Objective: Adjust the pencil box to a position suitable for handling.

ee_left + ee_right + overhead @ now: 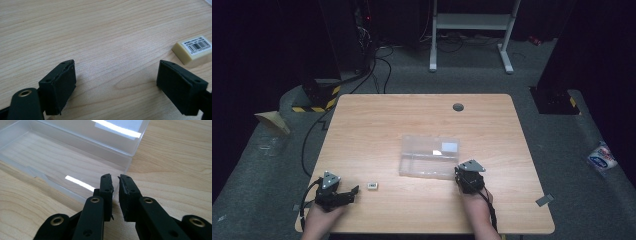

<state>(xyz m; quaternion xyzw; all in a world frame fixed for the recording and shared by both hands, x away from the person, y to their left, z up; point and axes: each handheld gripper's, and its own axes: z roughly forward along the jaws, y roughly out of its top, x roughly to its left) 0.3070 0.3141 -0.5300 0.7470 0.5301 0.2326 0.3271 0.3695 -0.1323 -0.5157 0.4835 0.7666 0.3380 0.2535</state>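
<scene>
A small cream eraser (193, 49) with a barcode label lies on the wooden table (422, 210), apart from an open clear plastic box (428, 156). The left claw (343, 195), spread wide and empty, rests just beside the eraser. The right claw (115, 195), nearly closed and gripping nothing, sits at the box's near corner. Likely next: straddle the eraser and close.
</scene>
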